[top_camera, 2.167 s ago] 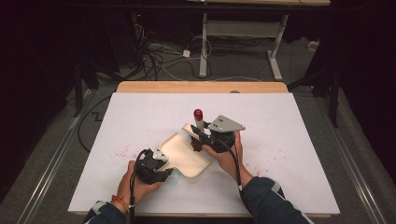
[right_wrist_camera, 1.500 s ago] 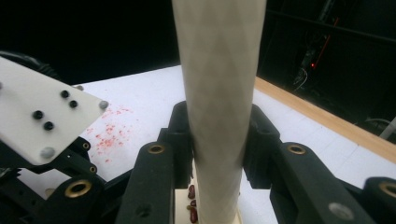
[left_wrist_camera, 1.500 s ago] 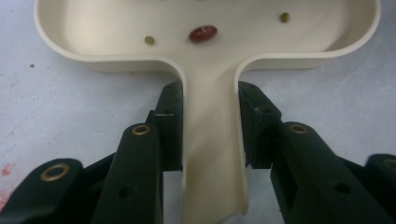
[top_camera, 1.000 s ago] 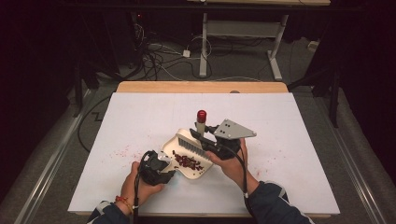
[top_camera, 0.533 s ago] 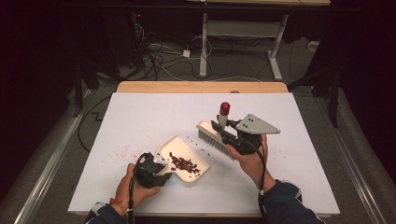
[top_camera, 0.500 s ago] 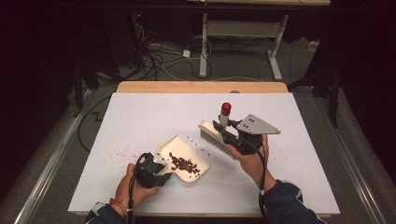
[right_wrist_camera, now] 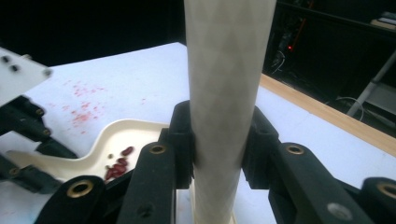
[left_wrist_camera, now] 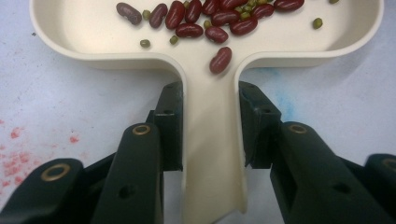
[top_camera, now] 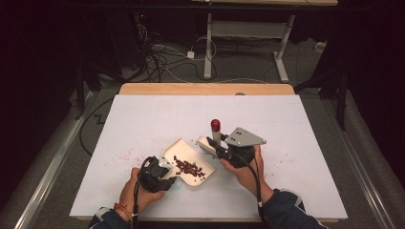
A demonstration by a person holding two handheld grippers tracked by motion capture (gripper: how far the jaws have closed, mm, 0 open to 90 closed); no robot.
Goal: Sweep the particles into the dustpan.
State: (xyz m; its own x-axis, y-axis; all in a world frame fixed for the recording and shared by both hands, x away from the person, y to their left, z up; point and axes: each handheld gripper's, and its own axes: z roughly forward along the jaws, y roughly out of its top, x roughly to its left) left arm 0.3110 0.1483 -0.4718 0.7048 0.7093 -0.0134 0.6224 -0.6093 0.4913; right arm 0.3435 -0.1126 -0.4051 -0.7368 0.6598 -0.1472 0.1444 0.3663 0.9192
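Compared with a moment earlier, the brush (top_camera: pixel 210 139) has come back toward the centre of the frame in the high view, after being carried out to the right, and its head now sits just beside the right edge of the dustpan (top_camera: pixel 187 162); the pan itself has hardly moved and already carries a heap of red beans (top_camera: pixel 189 168) with a few small green ones among them. That suggests one sweep has been gathered and the brush is returning either for a further pass or to tidy the load, since pink stains (top_camera: pixel 123 155) and stray specks remain on the white table (top_camera: pixel 286 124) to the left of the pan. The left gripper (left_wrist_camera: pixel 210 126) is clamped on the pan's flat handle, one black jaw on each side, with the pan lying low on the table in the lower centre of the high view and the beans spread across the top of the left gripper view. The right gripper (right_wrist_camera: pixel 217 140) is closed tight around the brush's pale round handle, which rises upright through the middle of the right gripper view, its red tip (top_camera: pixel 216 125) uppermost. Both forearms enter from the bottom edge, hands angled inward toward each other.
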